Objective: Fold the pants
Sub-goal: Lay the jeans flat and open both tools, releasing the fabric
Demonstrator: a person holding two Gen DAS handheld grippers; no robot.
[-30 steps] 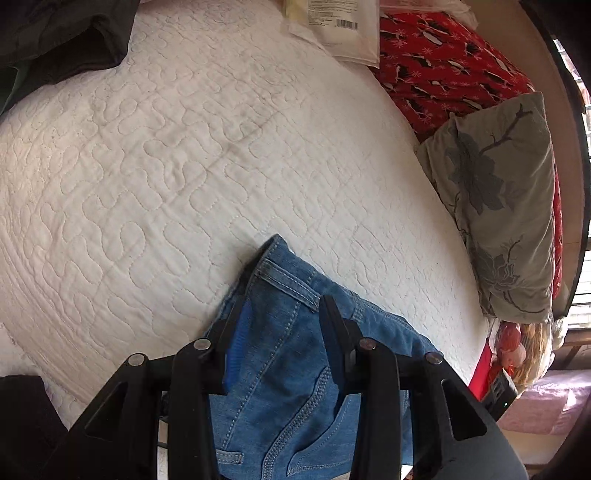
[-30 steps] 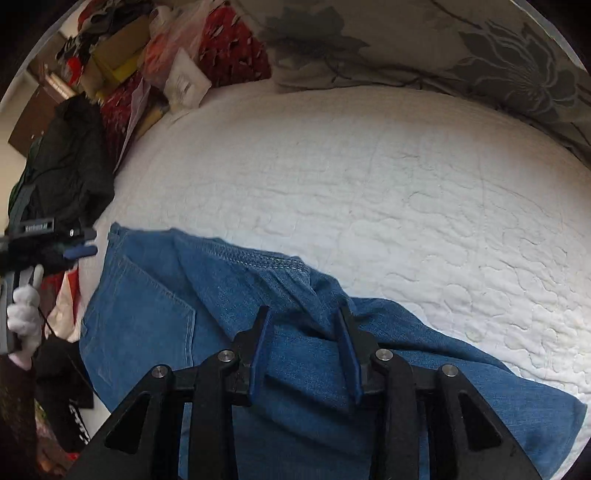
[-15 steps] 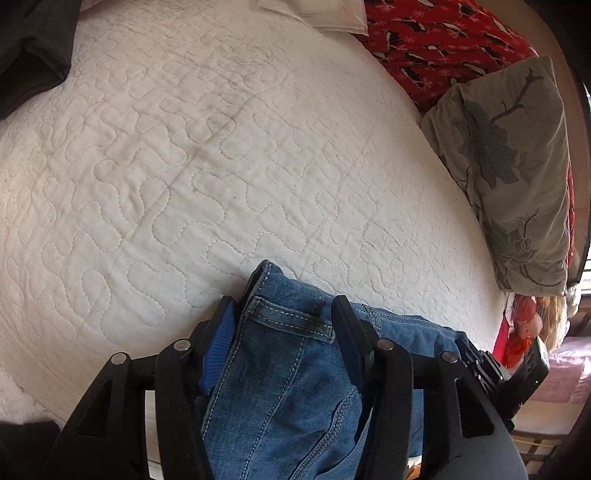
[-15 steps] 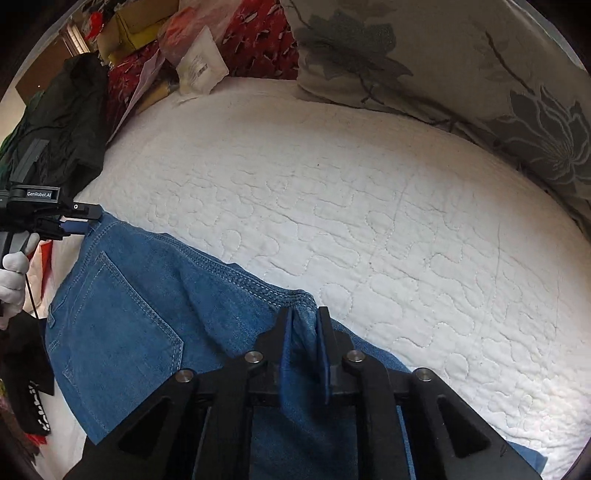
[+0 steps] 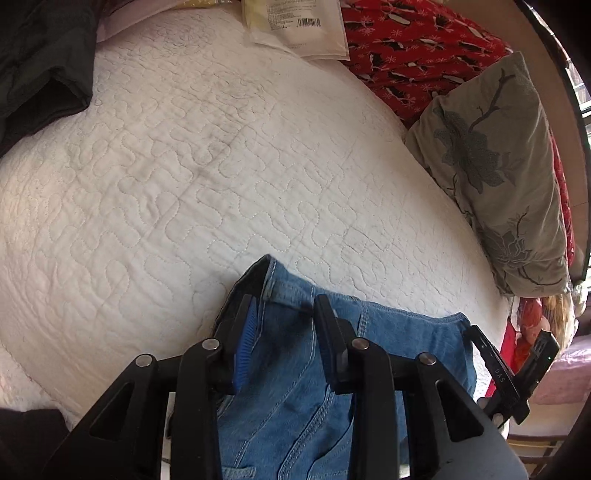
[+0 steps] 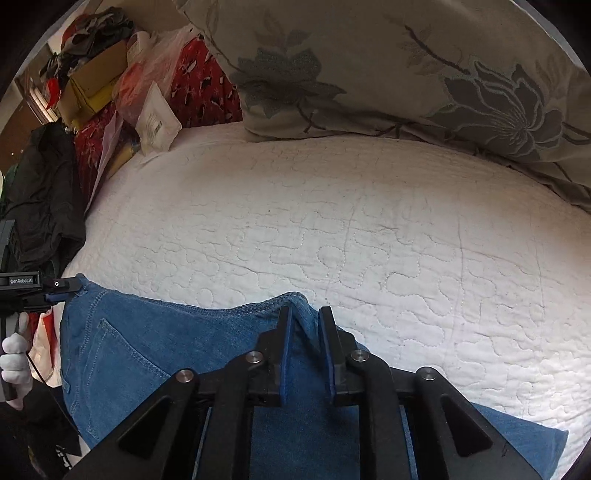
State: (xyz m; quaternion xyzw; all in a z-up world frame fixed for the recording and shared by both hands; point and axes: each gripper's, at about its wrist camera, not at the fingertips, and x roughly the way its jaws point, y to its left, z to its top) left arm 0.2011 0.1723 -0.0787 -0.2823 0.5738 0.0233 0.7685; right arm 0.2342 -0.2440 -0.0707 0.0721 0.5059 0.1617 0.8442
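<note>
Jeans edge further up quilt than before

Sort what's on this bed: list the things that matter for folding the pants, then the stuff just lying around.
Job: blue jeans; left gripper and right gripper, jaws astride denim; white quilt underneath.

Lying about: floral pillow, red patterned fabric, plastic packet, black garment, cardboard box.
</note>
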